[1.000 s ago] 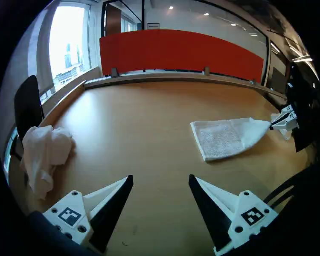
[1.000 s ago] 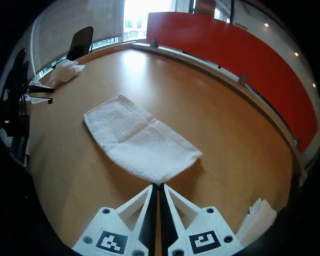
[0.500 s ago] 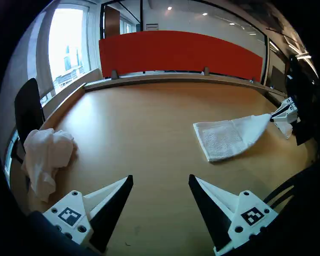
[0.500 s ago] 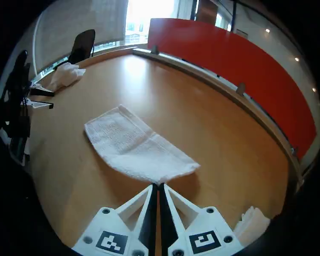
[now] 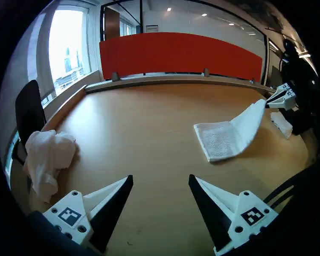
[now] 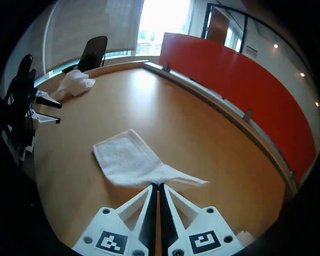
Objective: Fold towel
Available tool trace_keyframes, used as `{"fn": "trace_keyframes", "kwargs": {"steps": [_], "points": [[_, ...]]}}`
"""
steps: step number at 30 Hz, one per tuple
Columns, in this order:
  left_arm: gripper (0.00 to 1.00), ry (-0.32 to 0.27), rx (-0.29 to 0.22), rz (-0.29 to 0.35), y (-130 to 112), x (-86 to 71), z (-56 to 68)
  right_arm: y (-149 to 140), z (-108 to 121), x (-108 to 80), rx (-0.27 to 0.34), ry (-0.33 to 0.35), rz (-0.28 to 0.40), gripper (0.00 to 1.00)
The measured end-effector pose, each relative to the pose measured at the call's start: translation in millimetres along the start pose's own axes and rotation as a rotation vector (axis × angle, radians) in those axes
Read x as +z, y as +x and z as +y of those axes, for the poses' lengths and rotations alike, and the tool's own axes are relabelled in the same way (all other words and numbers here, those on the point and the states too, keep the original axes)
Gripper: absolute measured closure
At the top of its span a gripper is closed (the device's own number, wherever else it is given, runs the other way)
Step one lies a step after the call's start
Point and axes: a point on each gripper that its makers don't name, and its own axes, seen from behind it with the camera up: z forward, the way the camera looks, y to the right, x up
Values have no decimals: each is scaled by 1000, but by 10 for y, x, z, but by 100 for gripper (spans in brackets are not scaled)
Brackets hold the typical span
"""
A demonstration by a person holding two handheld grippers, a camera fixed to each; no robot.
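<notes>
Right gripper [image 6: 158,186], bottom centre: fingers pressed together, pinching raised corner of white terry towel [image 6: 125,158]; rest flat on light-brown wooden table [image 6: 181,123], mid-frame. Left gripper [image 5: 160,181] spread wide, towel well apart at centre right.

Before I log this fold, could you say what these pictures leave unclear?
- Right gripper view: towel corner hidden inside the shut right claw.
- Left gripper view: that grip too small to judge.
- Right gripper view: small white cloth cut off by the edge.
</notes>
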Motion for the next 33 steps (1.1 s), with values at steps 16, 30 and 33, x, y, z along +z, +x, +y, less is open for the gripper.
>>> {"fn": "trace_keyframes", "kwargs": {"steps": [16,30,33], "points": [[3,14,-12,3,-29,-62,-51,367,-231,193,-82,69,29,97],[3,40,-21,0,-80,-142,-97,486,-821,675,-154,226,1,97],[3,50,-23,2,-89,-168,-119,455,-999,842,-169,270,-17,97]]}}
